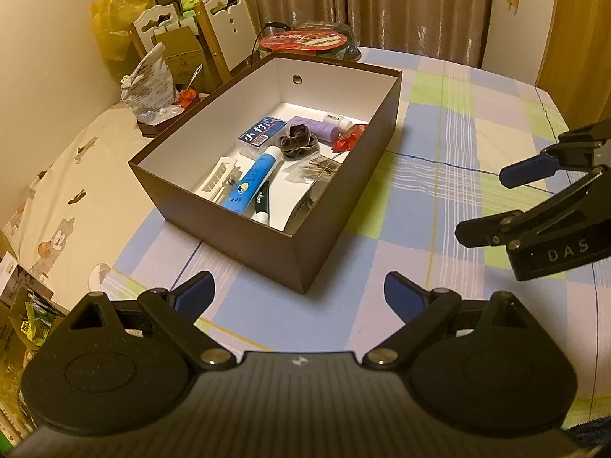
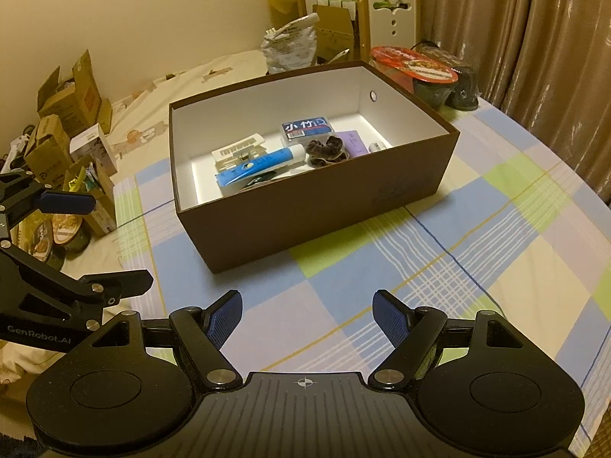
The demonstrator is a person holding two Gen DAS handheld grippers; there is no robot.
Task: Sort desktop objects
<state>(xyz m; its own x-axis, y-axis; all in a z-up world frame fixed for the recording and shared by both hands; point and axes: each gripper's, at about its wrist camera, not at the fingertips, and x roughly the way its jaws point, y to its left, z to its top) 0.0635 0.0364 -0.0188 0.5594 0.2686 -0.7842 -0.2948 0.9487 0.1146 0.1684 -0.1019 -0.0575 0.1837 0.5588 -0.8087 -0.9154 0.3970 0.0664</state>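
A brown box [image 1: 244, 225] [image 2: 320, 206] with a white inside stands on the checked tablecloth. In it lie a blue tube [image 1: 254, 177] [image 2: 259, 166], a blue-labelled case [image 1: 261, 133] [image 2: 307, 128], a dark scrunchie [image 1: 298, 141] [image 2: 328, 149], a white clip [image 1: 217, 179] [image 2: 238, 150], a purple bottle [image 1: 315, 126] and a red packet [image 1: 349, 137]. My left gripper [image 1: 299, 294] hovers open in front of the box with nothing in it. My right gripper [image 2: 307, 315] is also open and holds nothing; in the left wrist view the right gripper [image 1: 485, 202] shows at the right.
A red-lidded bowl [image 1: 305, 40] [image 2: 416, 65] stands behind the box. White chairs [image 1: 225, 19], a plastic bag [image 1: 151, 84] and cardboard boxes [image 2: 68, 95] sit beyond the table's far and left edges. Checked cloth [image 2: 458, 267] lies bare to the right of the box.
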